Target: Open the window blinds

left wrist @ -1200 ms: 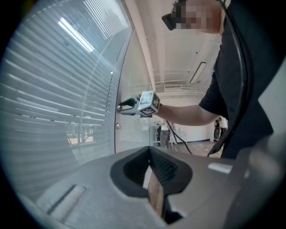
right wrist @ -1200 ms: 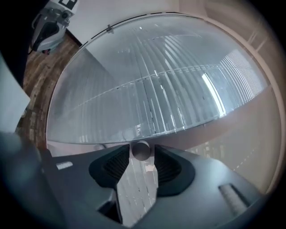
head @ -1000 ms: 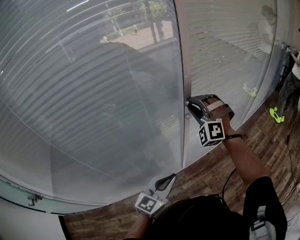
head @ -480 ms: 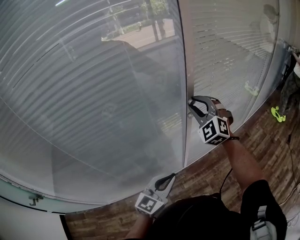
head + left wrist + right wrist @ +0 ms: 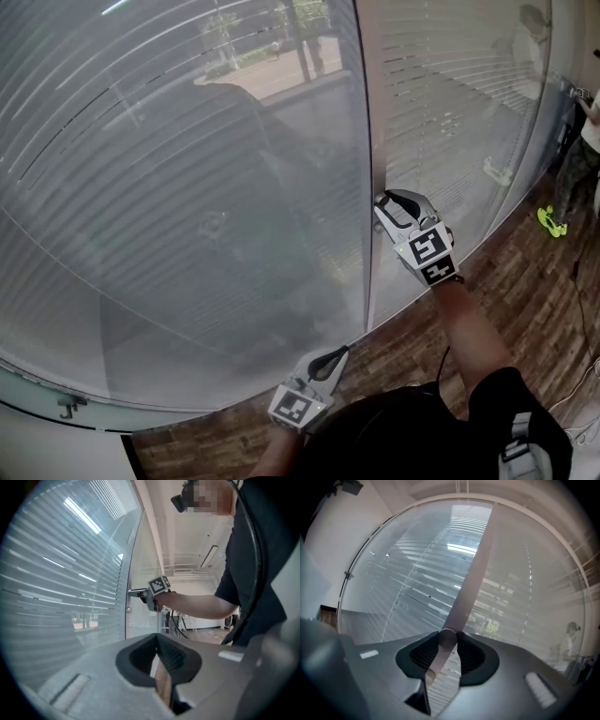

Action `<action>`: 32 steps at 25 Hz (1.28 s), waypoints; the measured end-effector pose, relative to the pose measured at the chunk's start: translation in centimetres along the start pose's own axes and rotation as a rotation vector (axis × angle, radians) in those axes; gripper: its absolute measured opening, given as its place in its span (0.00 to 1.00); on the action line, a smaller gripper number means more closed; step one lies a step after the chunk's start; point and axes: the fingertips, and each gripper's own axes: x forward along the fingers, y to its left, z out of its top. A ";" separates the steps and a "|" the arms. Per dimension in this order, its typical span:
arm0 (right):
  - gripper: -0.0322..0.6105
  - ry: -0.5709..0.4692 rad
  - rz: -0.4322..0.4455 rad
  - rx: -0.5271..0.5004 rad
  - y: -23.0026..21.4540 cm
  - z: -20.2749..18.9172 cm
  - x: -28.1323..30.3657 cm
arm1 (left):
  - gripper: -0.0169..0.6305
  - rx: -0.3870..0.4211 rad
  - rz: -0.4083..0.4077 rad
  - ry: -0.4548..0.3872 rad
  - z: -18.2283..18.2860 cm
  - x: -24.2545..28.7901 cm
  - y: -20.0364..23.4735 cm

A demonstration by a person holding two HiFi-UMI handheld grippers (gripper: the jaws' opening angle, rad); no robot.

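The room is bounded by tall clear glass panes (image 5: 141,281) set above a floor of brown wood-grain planks (image 5: 525,281). The panes are divided by a pale, flat vertical metal mullion (image 5: 367,112), which is used here as the reference. The window blinds, made of thin horizontal grey-white slats (image 5: 187,169), are located behind the glass on both sides of the mullion. The slats are tilted partly shut, and pavement and trees are visible between them near the top. A small round silver knob (image 5: 448,638) is mounted on the mullion. The right gripper (image 5: 382,202) is held level against the mullion and is clenched on this knob, with one ribbed black pad on each side. The left gripper (image 5: 343,352) is held low, left of the mullion's foot, with its jaws pressed together and nothing between them. Open floor lies to the right of the mullion. Far to that side, a person wearing bright yellow-green shoes (image 5: 553,223) stands by the glass.
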 end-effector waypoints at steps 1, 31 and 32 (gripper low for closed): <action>0.25 0.000 -0.002 0.019 0.0 0.0 0.0 | 0.03 -0.001 -0.004 0.000 0.0 0.0 -0.1; 0.25 -0.055 0.014 0.572 -1.2 -0.5 0.2 | 0.03 0.027 -0.020 -0.004 -0.1 -1.3 -0.3; 0.25 -0.057 0.013 0.567 -1.2 -0.5 0.2 | 0.03 0.029 -0.020 -0.003 -0.2 -1.3 -0.3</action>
